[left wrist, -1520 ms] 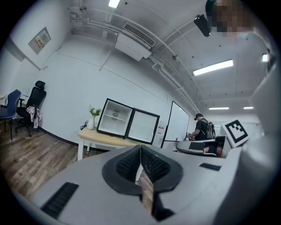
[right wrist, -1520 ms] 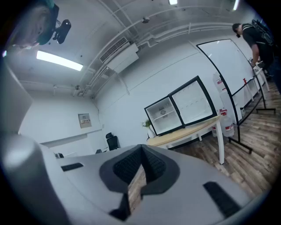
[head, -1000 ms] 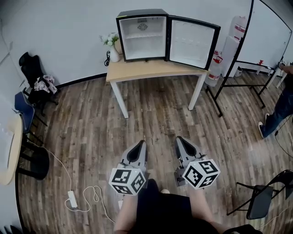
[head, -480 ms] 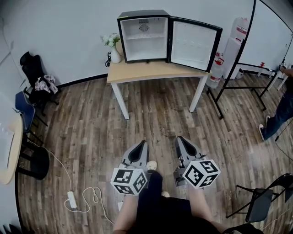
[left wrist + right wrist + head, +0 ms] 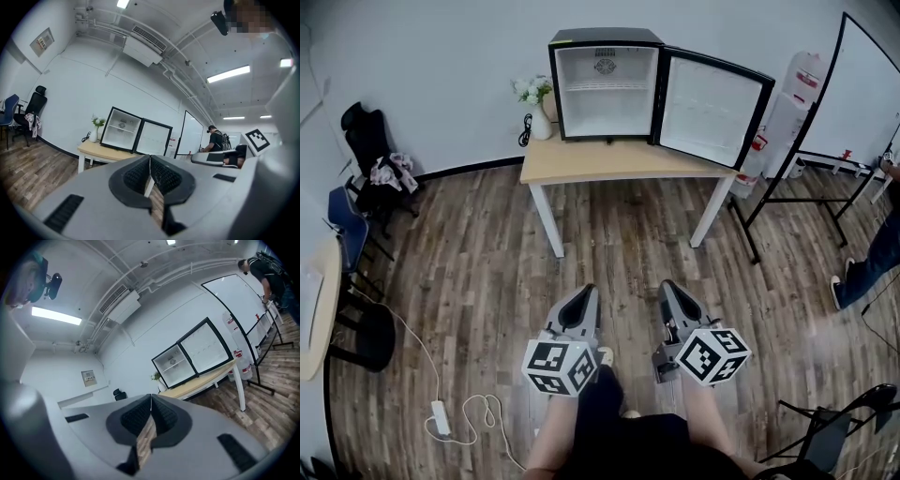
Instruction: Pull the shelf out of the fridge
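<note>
The shelf (image 5: pixel 607 87) is seen inside the open fridge (image 5: pixel 606 114) on the table (image 5: pixel 600 161), upper centre. The left gripper (image 5: pixel 584 293) and right gripper (image 5: pixel 670 287) are held with jaws together and empty (lower centre, well apart from the fridge), presumably because nothing is within reach.

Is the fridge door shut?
No, the fridge has its door swung wide open to one side, so the white inside shows.
</note>
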Action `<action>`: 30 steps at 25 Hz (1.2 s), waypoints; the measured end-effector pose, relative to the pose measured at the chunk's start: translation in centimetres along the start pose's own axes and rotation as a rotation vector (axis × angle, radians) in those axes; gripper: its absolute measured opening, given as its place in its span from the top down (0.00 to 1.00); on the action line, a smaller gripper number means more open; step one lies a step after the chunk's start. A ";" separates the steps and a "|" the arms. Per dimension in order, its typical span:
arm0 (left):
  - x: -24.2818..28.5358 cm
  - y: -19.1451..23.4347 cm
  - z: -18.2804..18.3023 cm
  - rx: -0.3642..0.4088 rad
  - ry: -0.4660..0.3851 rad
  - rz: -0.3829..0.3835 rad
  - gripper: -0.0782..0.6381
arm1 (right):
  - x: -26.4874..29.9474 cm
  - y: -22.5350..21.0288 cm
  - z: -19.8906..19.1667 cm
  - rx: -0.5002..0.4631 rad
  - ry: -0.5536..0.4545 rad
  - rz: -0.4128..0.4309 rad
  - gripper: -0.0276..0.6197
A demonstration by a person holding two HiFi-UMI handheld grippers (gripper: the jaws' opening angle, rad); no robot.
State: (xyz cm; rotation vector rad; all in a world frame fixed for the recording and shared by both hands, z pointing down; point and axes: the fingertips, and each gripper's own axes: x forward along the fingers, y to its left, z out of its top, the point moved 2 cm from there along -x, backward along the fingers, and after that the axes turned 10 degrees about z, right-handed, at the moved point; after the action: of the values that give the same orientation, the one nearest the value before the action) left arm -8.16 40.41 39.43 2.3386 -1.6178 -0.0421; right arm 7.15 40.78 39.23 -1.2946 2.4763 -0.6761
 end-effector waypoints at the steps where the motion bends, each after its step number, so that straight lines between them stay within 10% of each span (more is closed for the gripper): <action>1: 0.7 0.3 0.2 -0.001 0.000 0.001 0.88 | 0.6 -0.4 0.2 -0.001 0.002 -0.002 0.97; 30: 18.6 9.2 4.9 0.041 0.020 -0.094 0.88 | 18.6 -8.1 3.3 -0.024 0.007 -0.058 0.97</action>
State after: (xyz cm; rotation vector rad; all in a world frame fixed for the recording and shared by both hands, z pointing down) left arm -10.61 19.23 39.74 2.4370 -1.5129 -0.0056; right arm 3.73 20.50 40.24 -1.3795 2.4685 -0.6667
